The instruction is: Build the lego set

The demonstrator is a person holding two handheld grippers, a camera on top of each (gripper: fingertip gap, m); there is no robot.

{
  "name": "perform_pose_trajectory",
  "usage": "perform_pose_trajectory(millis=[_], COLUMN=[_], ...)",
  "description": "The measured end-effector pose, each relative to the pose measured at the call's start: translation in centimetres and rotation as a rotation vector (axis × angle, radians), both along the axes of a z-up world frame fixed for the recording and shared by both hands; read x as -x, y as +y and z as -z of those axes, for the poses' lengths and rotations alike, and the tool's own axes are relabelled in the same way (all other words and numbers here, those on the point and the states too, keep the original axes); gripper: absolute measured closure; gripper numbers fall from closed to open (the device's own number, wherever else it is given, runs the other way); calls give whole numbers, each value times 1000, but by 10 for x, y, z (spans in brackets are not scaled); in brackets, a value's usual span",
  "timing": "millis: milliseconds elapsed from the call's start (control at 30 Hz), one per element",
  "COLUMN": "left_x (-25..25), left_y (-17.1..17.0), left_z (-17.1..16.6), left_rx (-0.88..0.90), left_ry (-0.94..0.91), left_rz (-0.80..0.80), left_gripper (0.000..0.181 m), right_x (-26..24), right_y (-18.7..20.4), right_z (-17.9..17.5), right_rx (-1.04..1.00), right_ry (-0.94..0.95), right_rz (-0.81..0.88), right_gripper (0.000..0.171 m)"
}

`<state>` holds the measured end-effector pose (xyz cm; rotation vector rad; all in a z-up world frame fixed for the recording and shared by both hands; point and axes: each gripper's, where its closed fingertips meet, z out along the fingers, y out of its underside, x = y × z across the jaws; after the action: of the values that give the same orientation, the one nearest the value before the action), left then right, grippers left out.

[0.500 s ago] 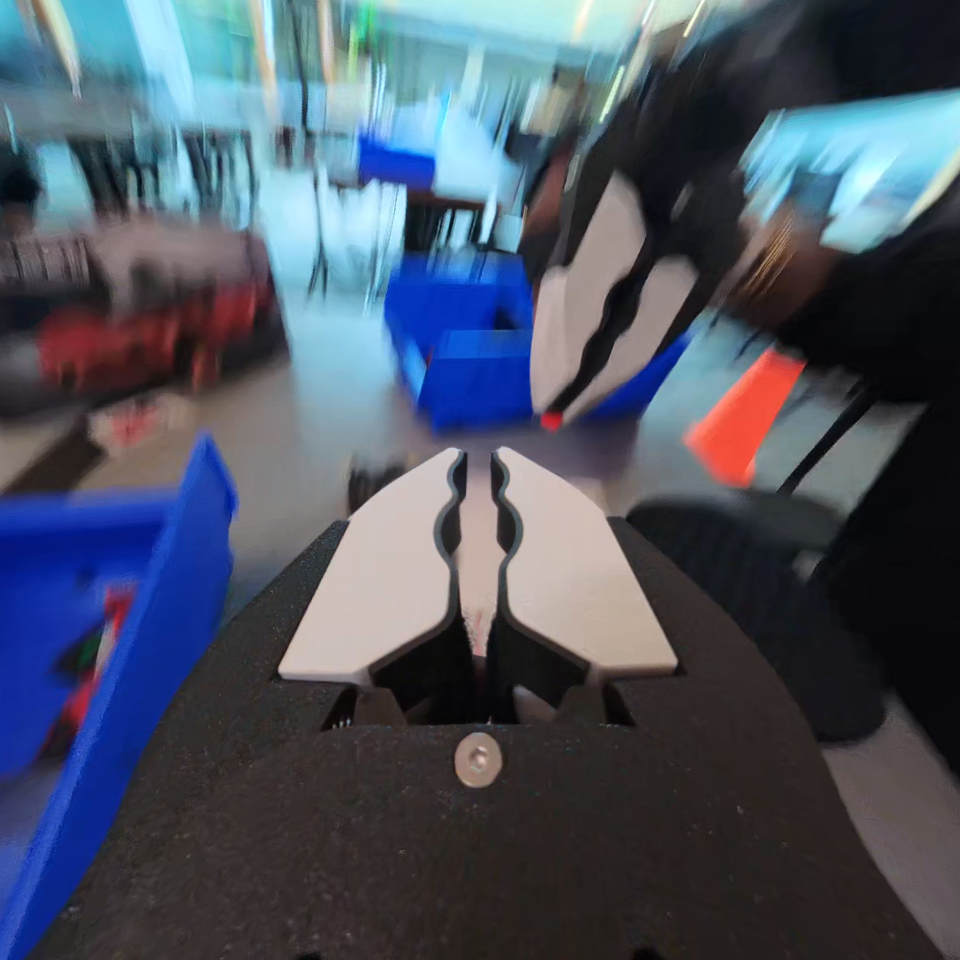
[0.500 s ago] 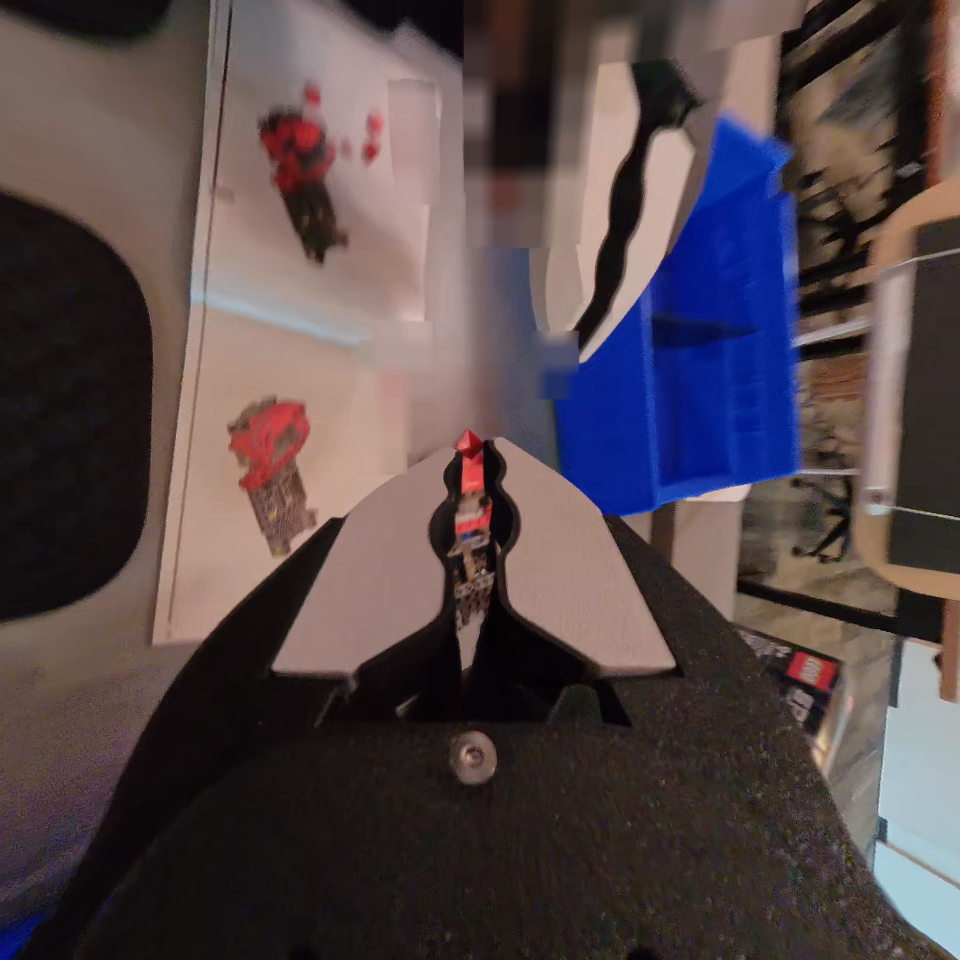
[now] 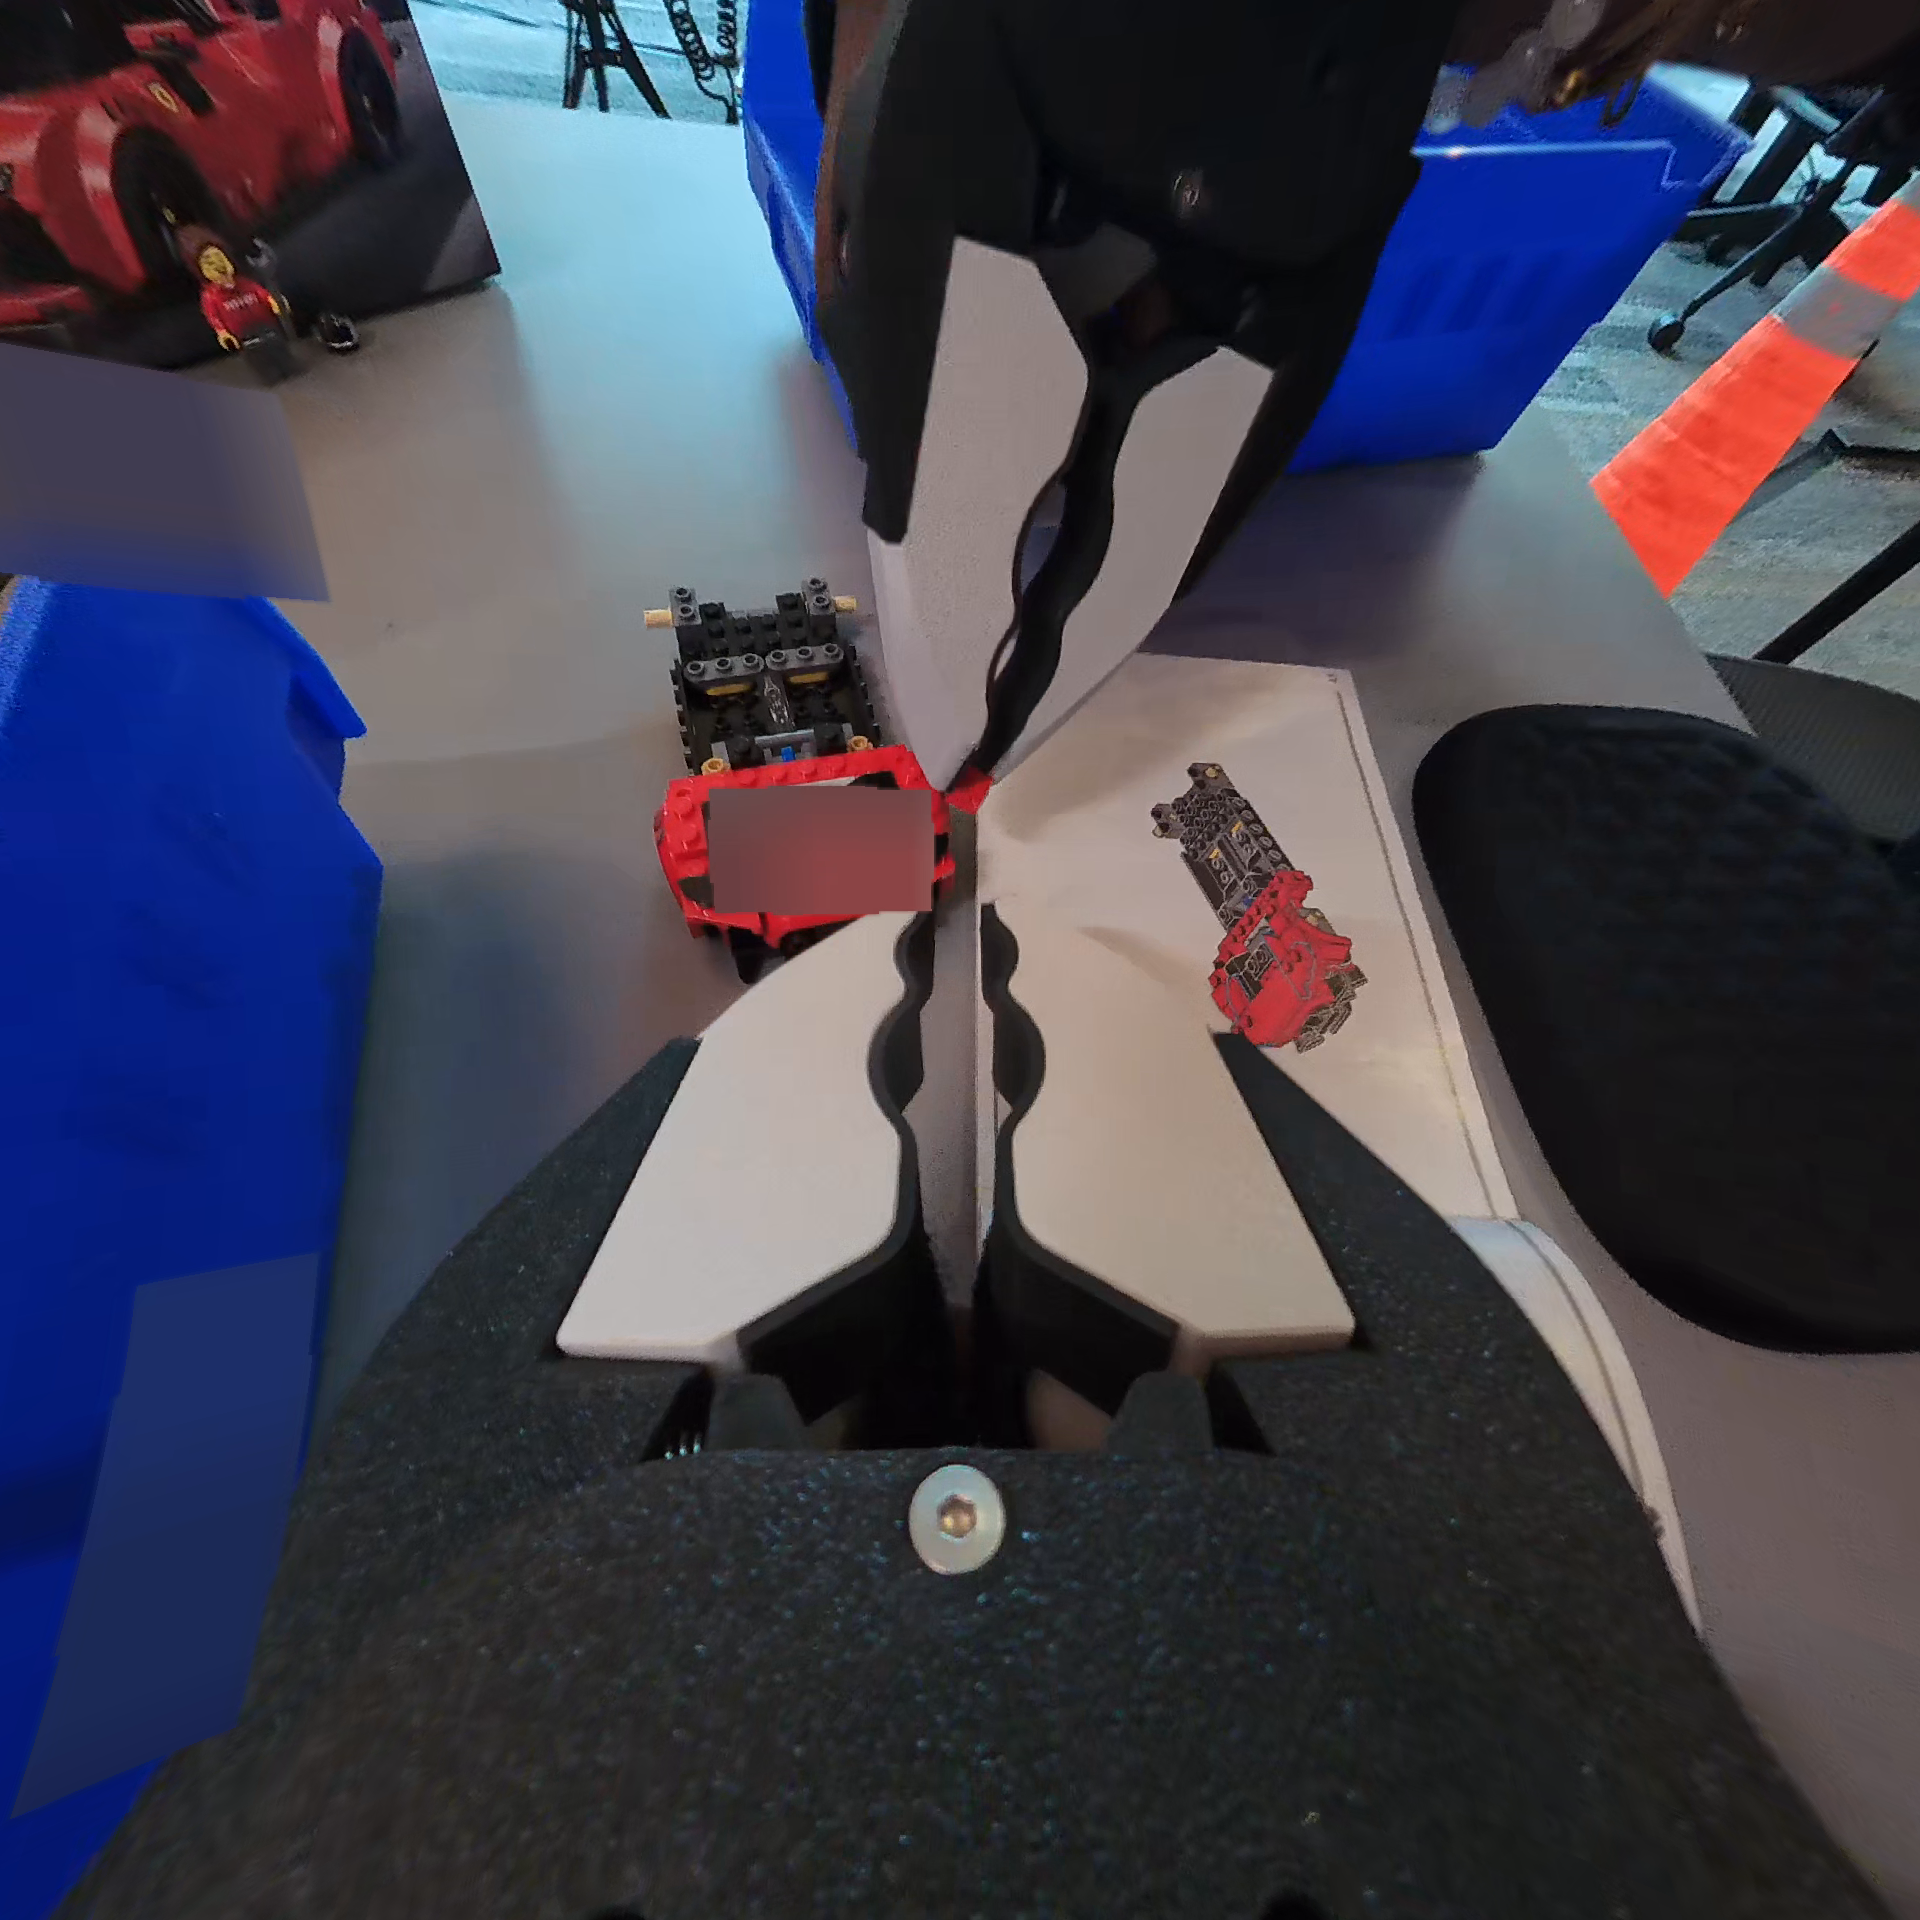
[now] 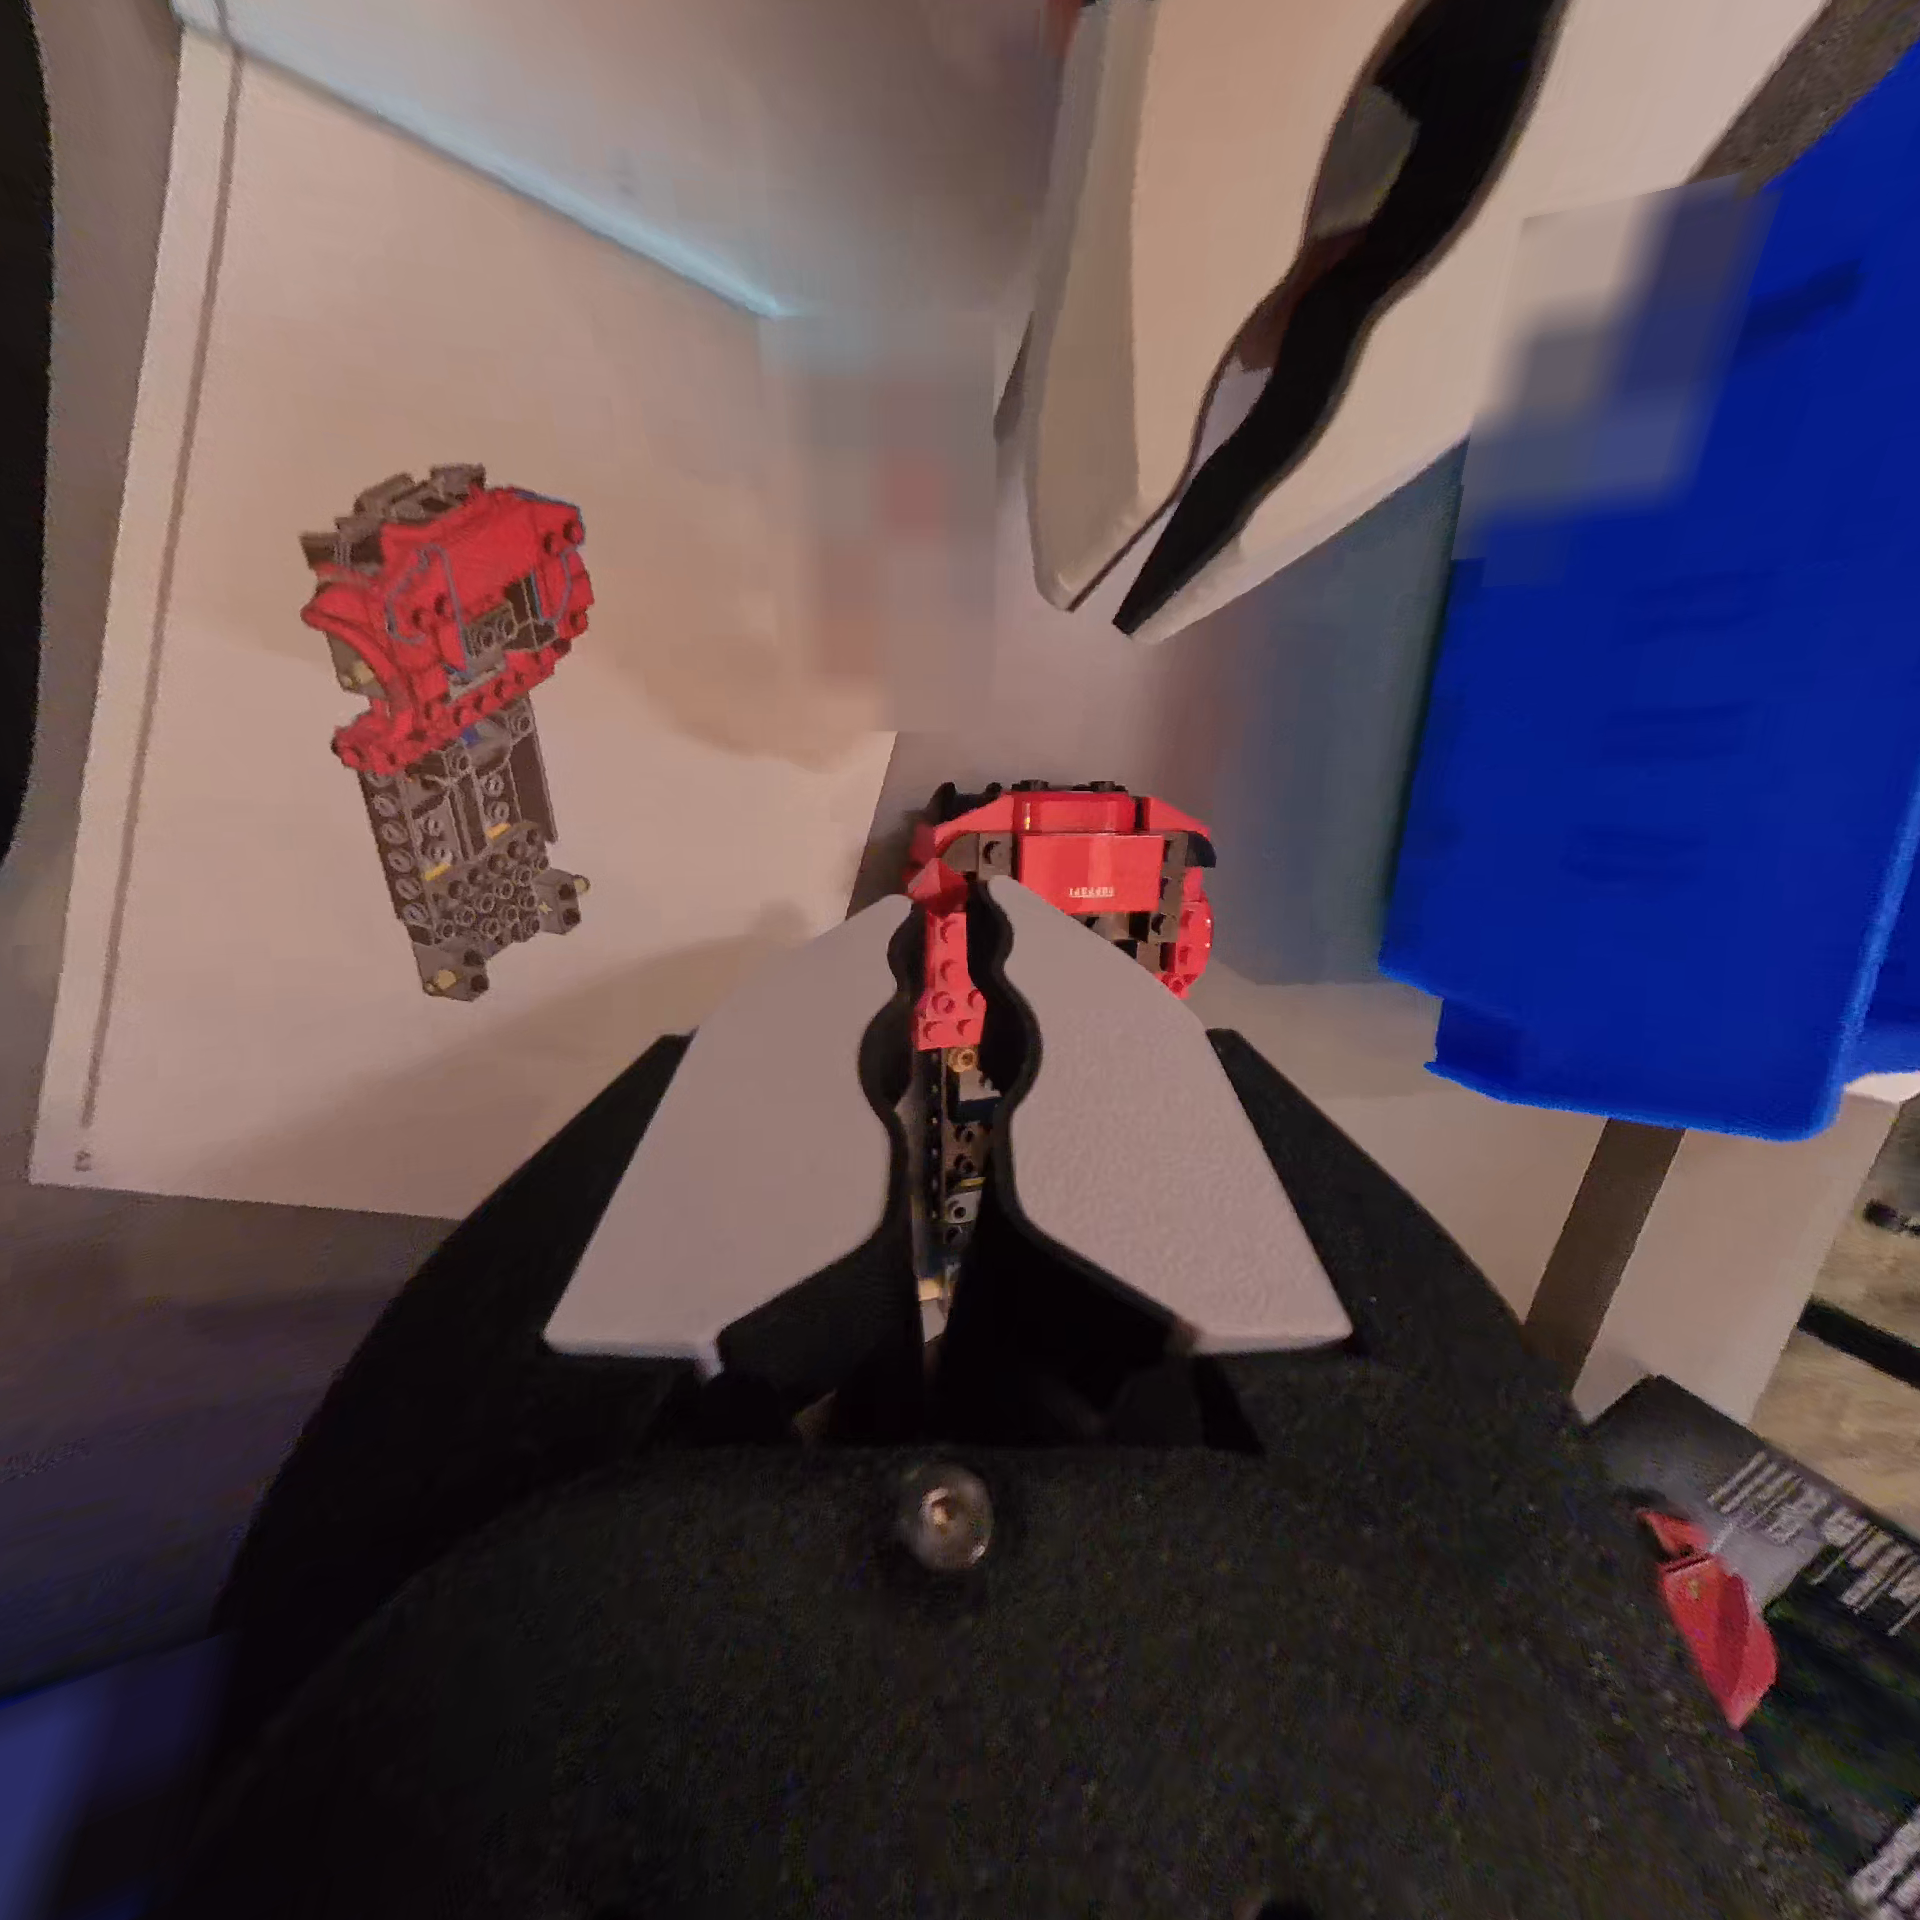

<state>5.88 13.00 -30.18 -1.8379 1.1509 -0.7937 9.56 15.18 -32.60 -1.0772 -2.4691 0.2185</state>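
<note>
Red bodywork is covering only the front of the black car [image 3: 774,769]; the right gripper [image 3: 971,774] is pinching a small red brick [image 4: 938,883] beside it, the left gripper [image 3: 951,920] hovering slightly apart, empty

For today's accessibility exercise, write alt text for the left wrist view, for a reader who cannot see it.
The right tool, pointing down from above, pinches a small red piece at the corner of a half-built red and black lego car on a grey table. The left tool, nearly closed and empty, hovers in the foreground, with an open instruction page to the right and blue bins around.
</note>
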Motion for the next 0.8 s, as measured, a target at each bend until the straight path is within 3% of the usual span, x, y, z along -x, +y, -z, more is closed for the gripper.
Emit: perform_pose_trajectory(millis=[467, 633, 733, 800], left_x=[-7, -7, -3, -5], left_y=[-1, 6, 4, 0], left_z=[6, -26, -53, -60], left_rx=[14, 251, 413, 475], left_ry=[2, -310, -541, -591], left_rz=[39, -20, 15, 40], left_gripper=[174, 172, 170, 170], right_x=[9, 26, 29, 31], right_y=[2, -9, -12, -16], right_z=[-12, -54, -73, -81], right_rx=[-150, -242, -297, -304], right_ry=[10, 184, 245, 263], right_rz=[-232, -245, -239, -236], right_gripper=[164, 163, 163, 163])
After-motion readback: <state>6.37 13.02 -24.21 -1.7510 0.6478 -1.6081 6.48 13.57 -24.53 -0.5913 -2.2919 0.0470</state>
